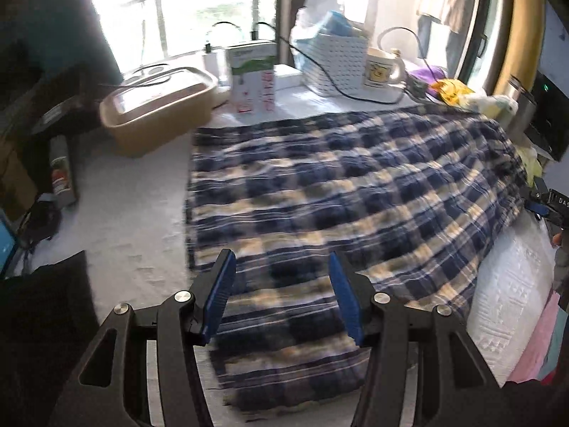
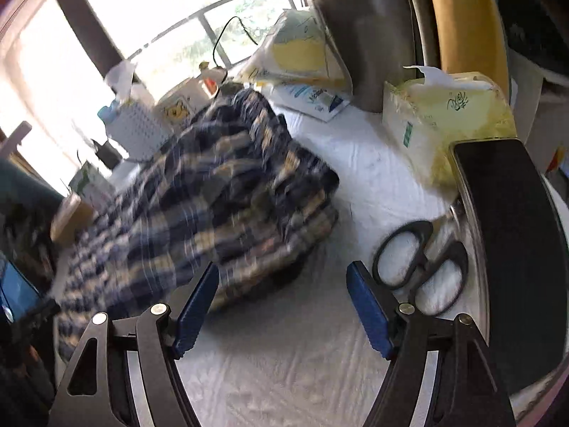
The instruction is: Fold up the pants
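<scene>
Left wrist view showed me the plaid pants point(image 1: 320, 185) lying just beyond my left gripper point(image 1: 281, 295), long axis running far-right, both grippers' fingers point(image 1: 220, 291) wide and empty.

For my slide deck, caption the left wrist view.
Open left gripper hovering over plaid pants laid on a white-covered table.

blown-out window point(image 1: 199, 10) backlight, motion blur, fisheye-warped edges, dim corners
</scene>
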Tool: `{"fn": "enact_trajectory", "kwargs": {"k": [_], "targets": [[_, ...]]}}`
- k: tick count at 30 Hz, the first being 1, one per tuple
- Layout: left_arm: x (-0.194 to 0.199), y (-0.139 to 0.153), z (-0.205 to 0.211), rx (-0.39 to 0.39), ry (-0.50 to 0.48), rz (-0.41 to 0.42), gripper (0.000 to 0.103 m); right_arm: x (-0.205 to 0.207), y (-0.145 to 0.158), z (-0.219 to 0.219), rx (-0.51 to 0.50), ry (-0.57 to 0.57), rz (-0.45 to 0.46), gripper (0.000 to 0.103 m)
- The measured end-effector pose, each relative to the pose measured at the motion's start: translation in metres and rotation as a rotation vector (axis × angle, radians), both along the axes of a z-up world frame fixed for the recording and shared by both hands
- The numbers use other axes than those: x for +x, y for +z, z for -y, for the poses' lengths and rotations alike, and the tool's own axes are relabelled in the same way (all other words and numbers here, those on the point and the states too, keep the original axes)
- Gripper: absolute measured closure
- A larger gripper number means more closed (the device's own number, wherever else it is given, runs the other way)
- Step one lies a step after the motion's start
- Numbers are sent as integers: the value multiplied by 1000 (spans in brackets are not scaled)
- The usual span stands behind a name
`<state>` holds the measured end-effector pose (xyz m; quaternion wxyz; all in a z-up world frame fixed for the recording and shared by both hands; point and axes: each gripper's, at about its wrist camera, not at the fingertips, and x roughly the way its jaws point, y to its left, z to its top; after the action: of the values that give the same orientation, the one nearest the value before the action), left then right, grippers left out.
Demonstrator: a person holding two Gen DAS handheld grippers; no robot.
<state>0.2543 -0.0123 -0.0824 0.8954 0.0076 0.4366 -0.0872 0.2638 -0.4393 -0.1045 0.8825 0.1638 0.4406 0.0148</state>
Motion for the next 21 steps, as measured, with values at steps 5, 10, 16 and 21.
{"fn": "enact_trajectory", "kwargs": {"k": [5, 10, 16, 21], "targets": [[1, 1, -21, -15, 65, 3, 49, 24, -6, 6, 56, -26, 34, 26], [-1, 0, -36, -20, 104, 4, 49, 45, -8, 3, 46, -47, 57, 40], [0, -3, -48, -26, 132, -2, 49, 52, -6, 7, 134, -73, 94, 75], [0, -3, -52, -38, 134, 0, 49, 48, 12, -3, 108, -54, 140, 78]]}}
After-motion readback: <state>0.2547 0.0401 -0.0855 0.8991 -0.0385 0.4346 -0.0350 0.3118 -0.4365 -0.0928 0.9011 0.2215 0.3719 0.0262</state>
